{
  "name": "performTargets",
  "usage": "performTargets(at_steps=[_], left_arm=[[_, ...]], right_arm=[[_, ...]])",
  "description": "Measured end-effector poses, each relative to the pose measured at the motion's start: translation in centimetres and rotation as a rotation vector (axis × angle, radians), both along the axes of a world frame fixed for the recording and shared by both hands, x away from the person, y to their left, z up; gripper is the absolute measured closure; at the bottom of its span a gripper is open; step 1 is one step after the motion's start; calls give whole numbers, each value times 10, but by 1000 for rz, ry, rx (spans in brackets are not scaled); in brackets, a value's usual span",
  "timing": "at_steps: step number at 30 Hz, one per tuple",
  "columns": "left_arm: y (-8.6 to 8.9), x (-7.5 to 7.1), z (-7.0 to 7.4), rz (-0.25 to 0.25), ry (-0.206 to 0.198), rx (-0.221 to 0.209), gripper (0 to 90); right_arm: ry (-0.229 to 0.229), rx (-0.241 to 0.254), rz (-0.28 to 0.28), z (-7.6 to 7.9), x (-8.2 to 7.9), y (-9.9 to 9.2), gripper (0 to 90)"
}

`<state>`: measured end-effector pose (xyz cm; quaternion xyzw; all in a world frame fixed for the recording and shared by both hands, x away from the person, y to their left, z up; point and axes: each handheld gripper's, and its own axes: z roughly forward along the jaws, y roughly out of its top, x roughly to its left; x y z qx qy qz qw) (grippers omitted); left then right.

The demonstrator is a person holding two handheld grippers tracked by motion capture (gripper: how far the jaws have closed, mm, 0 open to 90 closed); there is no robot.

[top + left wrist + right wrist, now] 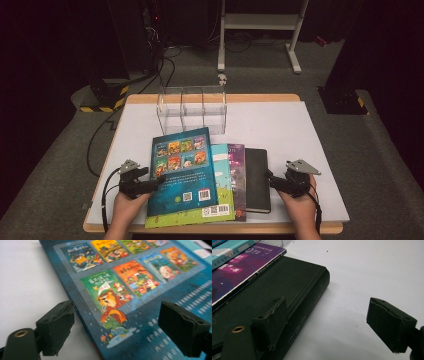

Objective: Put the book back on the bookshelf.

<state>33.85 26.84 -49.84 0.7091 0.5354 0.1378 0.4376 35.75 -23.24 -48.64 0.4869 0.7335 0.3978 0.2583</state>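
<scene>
A fanned stack of books lies at the front of the white table [280, 125]. On top is a blue picture book [182, 170] [140, 277], back cover up. A teal book [223, 172] [227, 250], a purple book [236, 170] [242, 267] and a black book [256, 177] [287, 280] stick out to its right. My left gripper [161, 180] [118, 308] is open, its jaws straddling the blue book's left edge without pressing on it. At the black book's right edge my right gripper [270, 179] [328, 302] is open too, one jaw over the cover and one over the table.
A clear acrylic divider rack [192, 107] with three slots stands behind the books, near the table's far edge. Bare table surface lies to the right of the stack. Beyond the table are cables and a white stand [260, 30] on the grey floor.
</scene>
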Motion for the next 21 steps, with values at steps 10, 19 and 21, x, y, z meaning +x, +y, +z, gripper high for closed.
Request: performTargets(at_steps=[10,19,21], left_arm=[[-4,11,-3,14,1,19,139],[-8,7,-2,-14,-48,66,148],[-11,6,-2,-32,-59,65,148]], right_arm=[[1,-4,0,-1,0,4,164],[3,-2,2,-1,0,4,167],[5,0,1,-1,0,4,167]])
